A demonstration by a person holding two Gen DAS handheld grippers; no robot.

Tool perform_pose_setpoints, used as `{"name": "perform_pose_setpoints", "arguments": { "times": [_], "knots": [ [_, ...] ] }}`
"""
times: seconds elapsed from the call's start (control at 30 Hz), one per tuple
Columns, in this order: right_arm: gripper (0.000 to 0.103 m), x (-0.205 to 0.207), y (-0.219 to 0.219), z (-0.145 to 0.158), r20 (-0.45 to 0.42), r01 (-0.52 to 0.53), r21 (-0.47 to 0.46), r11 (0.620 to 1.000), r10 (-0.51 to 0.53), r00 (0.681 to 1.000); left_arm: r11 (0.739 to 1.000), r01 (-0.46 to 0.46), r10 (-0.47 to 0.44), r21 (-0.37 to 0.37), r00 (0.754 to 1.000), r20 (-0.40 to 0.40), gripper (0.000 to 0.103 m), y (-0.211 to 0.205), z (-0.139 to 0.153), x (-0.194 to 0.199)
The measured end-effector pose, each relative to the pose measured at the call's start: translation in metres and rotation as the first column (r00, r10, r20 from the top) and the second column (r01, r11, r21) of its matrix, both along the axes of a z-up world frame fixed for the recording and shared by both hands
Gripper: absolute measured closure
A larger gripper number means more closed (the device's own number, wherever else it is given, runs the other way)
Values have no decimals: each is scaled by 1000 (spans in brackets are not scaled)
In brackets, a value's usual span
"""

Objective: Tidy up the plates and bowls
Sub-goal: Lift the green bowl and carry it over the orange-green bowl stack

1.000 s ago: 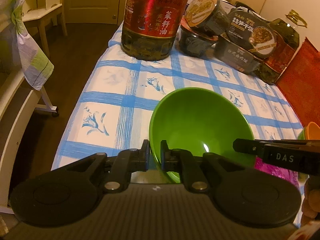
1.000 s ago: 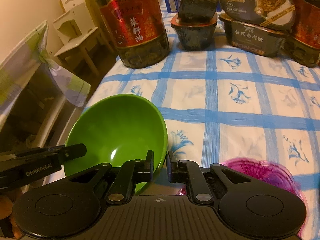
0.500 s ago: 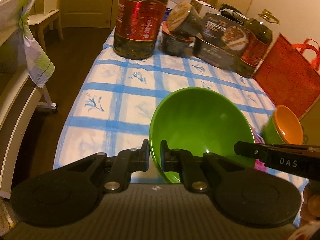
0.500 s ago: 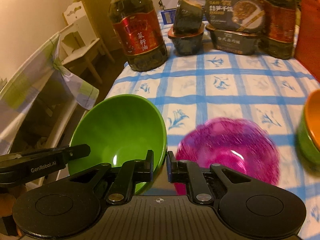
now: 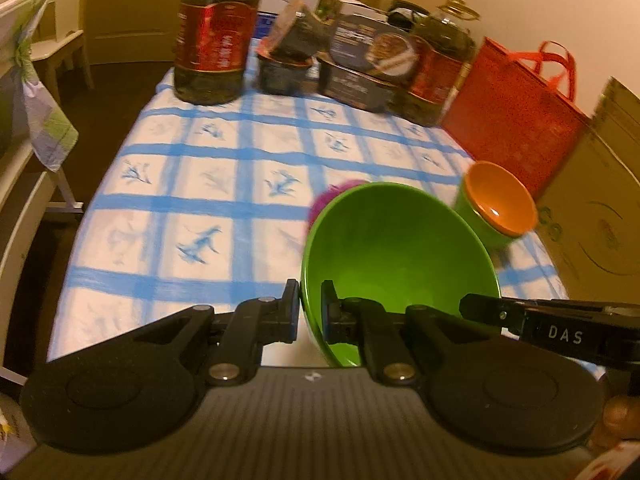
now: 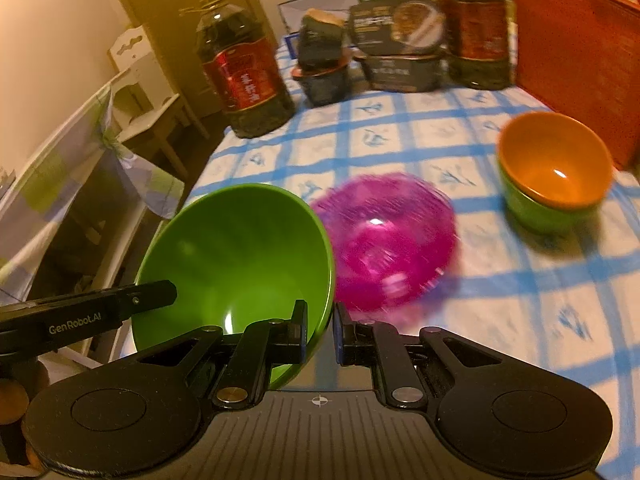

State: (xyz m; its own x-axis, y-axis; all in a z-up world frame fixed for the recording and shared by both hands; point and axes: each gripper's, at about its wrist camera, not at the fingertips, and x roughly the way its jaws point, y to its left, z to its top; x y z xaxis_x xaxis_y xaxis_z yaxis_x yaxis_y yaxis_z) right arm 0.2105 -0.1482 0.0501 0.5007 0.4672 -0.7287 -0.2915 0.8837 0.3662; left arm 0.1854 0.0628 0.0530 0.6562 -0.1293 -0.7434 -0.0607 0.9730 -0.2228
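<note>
A large green bowl [image 5: 400, 252] is held up over the near end of the blue-checked table [image 5: 208, 184]. My left gripper [image 5: 310, 312] is shut on its left rim. My right gripper [image 6: 320, 332] is shut on its right rim; the bowl [image 6: 240, 252] fills the lower left of the right wrist view. A magenta plate [image 6: 392, 240] lies on the cloth just beyond and right of the bowl, mostly hidden behind it in the left wrist view [image 5: 336, 192]. An orange bowl stacked in a small green bowl [image 6: 554, 168] stands to the right, also in the left wrist view [image 5: 498, 204].
Two big oil bottles [image 5: 216, 36] [image 6: 476, 28] and several black food boxes [image 5: 360, 64] line the table's far end. A red bag [image 5: 516, 108] and a cardboard box [image 5: 600, 196] stand at the right edge. A chair [image 6: 152, 92] and a cloth-draped rack [image 6: 80, 160] stand left.
Both grippers, still holding the green bowl, have drawn back and up from the table. The magenta plate and the orange bowl have come fully into view.
</note>
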Motion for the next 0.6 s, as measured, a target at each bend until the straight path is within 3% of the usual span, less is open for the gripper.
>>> {"name": "perform_pose_setpoints", "arguments": {
  "times": [0.6],
  "knots": [
    [90, -56, -108, -4, -34, 185, 16, 983, -185, 982, 987, 156, -157, -25, 987, -24, 94, -101, -10, -21]
  ]
}}
